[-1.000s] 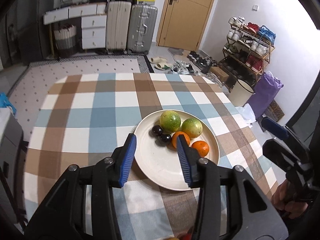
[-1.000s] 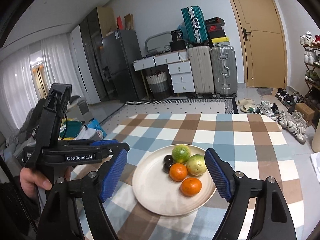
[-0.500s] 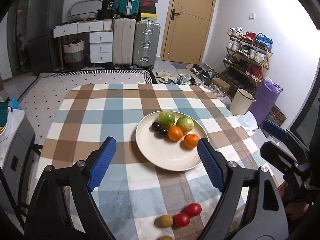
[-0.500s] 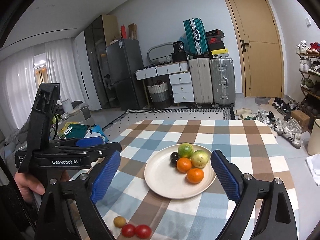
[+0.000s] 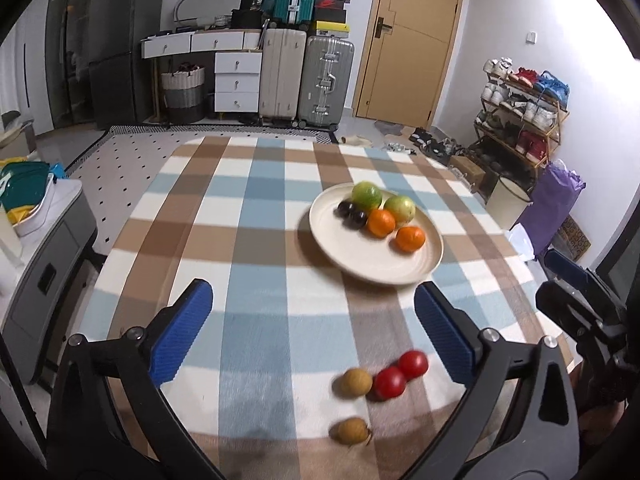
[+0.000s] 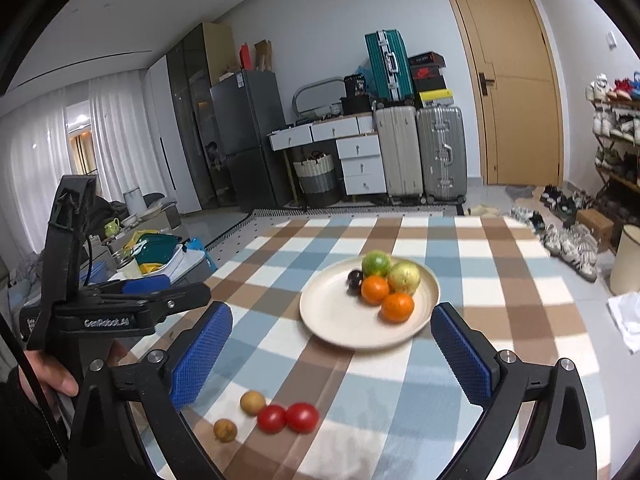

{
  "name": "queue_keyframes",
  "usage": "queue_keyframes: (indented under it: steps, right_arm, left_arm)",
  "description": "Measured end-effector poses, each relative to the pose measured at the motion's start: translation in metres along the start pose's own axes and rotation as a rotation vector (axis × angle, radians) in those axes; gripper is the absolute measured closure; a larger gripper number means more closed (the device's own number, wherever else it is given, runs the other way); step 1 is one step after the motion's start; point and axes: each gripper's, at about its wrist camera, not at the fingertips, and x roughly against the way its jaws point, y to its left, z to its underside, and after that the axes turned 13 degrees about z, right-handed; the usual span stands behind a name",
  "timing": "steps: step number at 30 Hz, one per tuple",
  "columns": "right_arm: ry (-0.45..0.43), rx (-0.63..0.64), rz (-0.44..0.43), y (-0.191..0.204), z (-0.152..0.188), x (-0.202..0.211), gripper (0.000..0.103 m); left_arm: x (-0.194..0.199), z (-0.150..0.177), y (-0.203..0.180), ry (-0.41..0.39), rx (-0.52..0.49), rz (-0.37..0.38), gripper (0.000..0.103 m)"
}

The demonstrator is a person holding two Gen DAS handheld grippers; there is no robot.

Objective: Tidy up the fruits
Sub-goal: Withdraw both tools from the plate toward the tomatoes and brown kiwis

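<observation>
On the checked tablecloth point(image 5: 248, 216), right of centre in the left wrist view, a cream plate point(image 5: 352, 256) holds six fruits bunched toward its upper edge: a green citrus point(image 5: 366, 195), a yellow-green fruit point(image 5: 400, 208) just beside it, two dark plums point(image 5: 352, 214) touching each other at their left, and two oranges point(image 5: 382, 223) below them. Lower in the frame, off the plate, two red tomatoes point(image 5: 400, 374) touch each other, with a tan longan-like fruit point(image 5: 356, 382) just left of them and a second one point(image 5: 352, 431) near the bottom edge. The left gripper point(image 5: 314, 334) has its blue pads point(image 5: 180, 332) far apart, the jaws opening, with only cloth between them. In the right wrist view the right gripper point(image 6: 330, 354) likewise has its jaws wide and opening, nothing between them; the plate's lower rim lies above the gap, the tomatoes low between the arms. At that frame's left edge a hand point(image 6: 52, 376) grips the left gripper's handle.
</observation>
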Motion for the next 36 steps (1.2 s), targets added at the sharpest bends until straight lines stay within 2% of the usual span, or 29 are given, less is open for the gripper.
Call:
queue_keyframes:
  steps: [7,13,18,31,36]
  right_arm:
    - [0.078,0.004,-0.007,0.003,0.022,-0.007,0.002]
    - [0.11,-0.019,-0.014,0.001,0.035,-0.008,0.002]
    - [0.115,-0.032,-0.017,-0.002,0.038,-0.006,0.002]
    - [0.137,-0.041,-0.035,-0.004,0.046,-0.007,0.002]
    - [0.148,-0.047,-0.035,-0.005,0.049,-0.009,0.002]
  left_arm:
    - [-0.009,0.034,0.005,0.049,0.022,0.0,0.001]
    - [-0.023,0.058,-0.005,0.099,-0.025,-0.018,0.001]
    - [-0.031,0.074,-0.004,0.149,0.006,0.005,0.001]
    - [-0.048,0.104,-0.001,0.24,0.035,-0.002,0.001]
    - [-0.055,0.109,0.002,0.262,0.06,0.039,0.004]
